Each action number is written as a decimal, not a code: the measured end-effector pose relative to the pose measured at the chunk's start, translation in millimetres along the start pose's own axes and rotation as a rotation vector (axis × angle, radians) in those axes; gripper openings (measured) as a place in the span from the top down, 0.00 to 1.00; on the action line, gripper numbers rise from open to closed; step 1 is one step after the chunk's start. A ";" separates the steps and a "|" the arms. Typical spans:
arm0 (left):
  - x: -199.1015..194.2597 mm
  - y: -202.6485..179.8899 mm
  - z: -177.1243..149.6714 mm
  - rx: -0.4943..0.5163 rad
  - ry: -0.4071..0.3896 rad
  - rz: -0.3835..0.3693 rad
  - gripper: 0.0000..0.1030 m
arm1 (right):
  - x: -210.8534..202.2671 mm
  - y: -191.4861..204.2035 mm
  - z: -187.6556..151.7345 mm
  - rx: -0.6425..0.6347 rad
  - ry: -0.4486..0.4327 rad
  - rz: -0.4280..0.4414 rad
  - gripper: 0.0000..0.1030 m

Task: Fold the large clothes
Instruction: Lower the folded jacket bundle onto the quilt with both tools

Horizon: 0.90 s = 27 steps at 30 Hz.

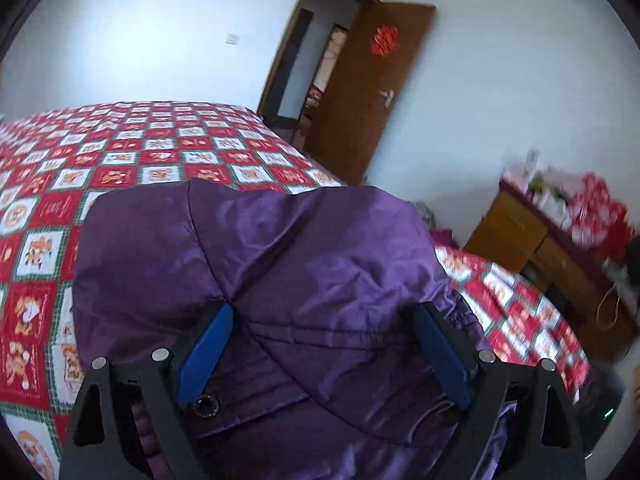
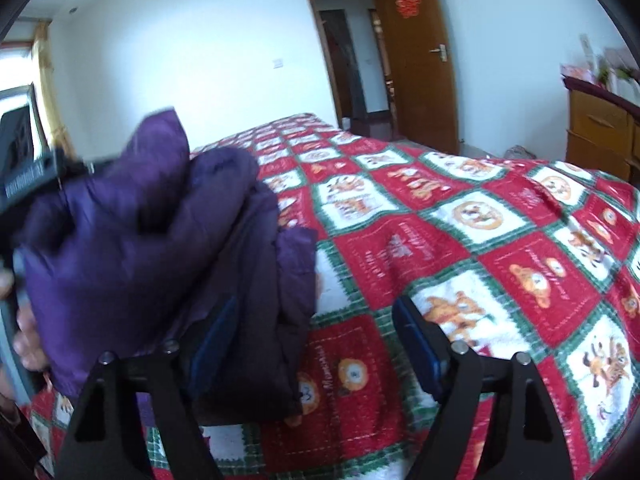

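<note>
Across the near part of a bed lies a purple padded jacket (image 1: pixel 256 264), bunched into a thick mound rather than spread flat, so its long axis and which way it points cannot be told. Its fabric is shiny, quilted in stitched lines, creased, with a metal snap (image 1: pixel 206 406) showing near the lower edge. The left gripper (image 1: pixel 324 344) has its blue-padded fingers spread wide with jacket fabric heaped between and over them; whether they actually pinch anything cannot be told. In the right wrist view the jacket (image 2: pixel 152 232) rises in a raised lump at the left, part of it lifted off the bed, and the left gripper's dark body (image 2: pixel 24 176) shows beside it. The right gripper (image 2: pixel 316 340) stands wide open, its left pad touching the jacket's edge, its right pad over bare bedding, holding nothing. Under everything is a bedspread (image 2: pixel 460 240) checked in red, white and green squares with cartoon figures. Beyond it stand white walls, an open brown wooden door (image 1: pixel 372 88) bearing a red paper ornament (image 1: pixel 384 42), and a wooden dresser (image 1: pixel 532 248) cluttered on top.
</note>
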State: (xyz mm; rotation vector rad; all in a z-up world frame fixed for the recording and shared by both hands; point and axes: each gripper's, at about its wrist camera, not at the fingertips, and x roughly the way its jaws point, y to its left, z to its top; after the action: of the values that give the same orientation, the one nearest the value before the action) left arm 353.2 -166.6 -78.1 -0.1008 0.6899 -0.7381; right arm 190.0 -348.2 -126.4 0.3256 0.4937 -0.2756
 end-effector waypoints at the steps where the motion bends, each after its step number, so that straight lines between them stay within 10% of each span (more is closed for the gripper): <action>1: 3.8 -3.9 -0.1 0.020 0.017 0.003 0.10 | -3.8 -7.5 3.0 0.034 -0.010 -0.011 0.27; 9: 4.0 -32.6 -21.0 0.186 -0.035 0.057 0.10 | 16.9 -10.9 25.2 0.103 0.125 0.157 0.33; 14: 11.2 -32.9 -22.3 0.211 -0.027 0.054 0.09 | 38.3 3.5 11.2 0.087 0.220 0.215 0.80; 21: -6.2 -38.6 -15.8 0.229 -0.031 0.090 0.09 | 41.0 17.5 5.3 0.020 0.226 0.149 0.84; 27: -71.3 -5.5 3.8 0.206 -0.219 0.249 0.08 | 44.4 10.0 5.1 0.021 0.227 0.146 0.82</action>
State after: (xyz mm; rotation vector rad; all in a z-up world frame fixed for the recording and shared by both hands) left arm 314.3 -124.9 -34.6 0.0904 0.4057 -0.5449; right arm 233.0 -348.9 -142.1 0.4143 0.6872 -0.1017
